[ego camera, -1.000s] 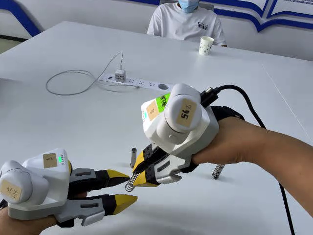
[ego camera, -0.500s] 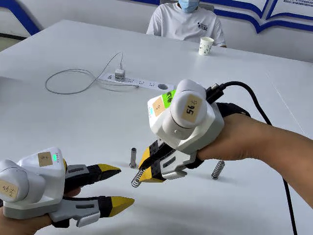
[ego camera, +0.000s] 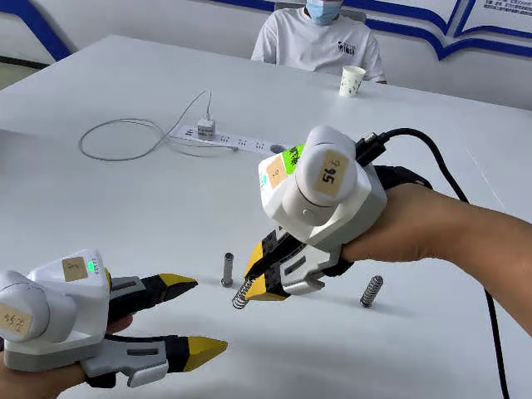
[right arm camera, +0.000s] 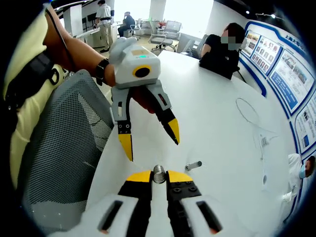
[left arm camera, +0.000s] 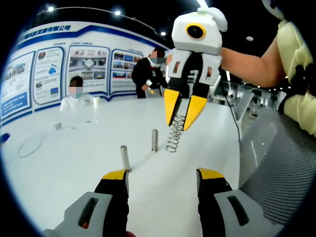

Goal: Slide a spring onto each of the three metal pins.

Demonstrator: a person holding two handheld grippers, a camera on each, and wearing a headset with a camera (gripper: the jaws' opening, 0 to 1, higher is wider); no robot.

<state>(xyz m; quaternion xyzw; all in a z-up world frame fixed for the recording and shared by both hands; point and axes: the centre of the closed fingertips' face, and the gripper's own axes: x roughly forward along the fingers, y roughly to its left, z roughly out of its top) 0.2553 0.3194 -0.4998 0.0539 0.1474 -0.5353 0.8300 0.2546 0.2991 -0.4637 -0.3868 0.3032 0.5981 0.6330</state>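
Looking at the head view, the right gripper (ego camera: 258,287) clamps 1 spring (ego camera: 242,294) beside the upright pin (ego camera: 227,269). Left gripper view: the left gripper (left arm camera: 163,174) gapes empty. Right gripper view: tip-held, the spring could snag and pop free.

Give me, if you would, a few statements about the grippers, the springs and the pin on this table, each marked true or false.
1. The right gripper is shut on a spring. True.
2. The left gripper has its jaws shut on the metal pin. False: its jaws are open and hold nothing, and the pin stands apart from them.
3. The metal pin stands upright on the table with no spring on it. True.
4. The paper cup lies tipped over beside the pin. False: it stands upright at the far side of the table, near the seated person.
5. A second spring rests on the table, apart from both grippers. True.
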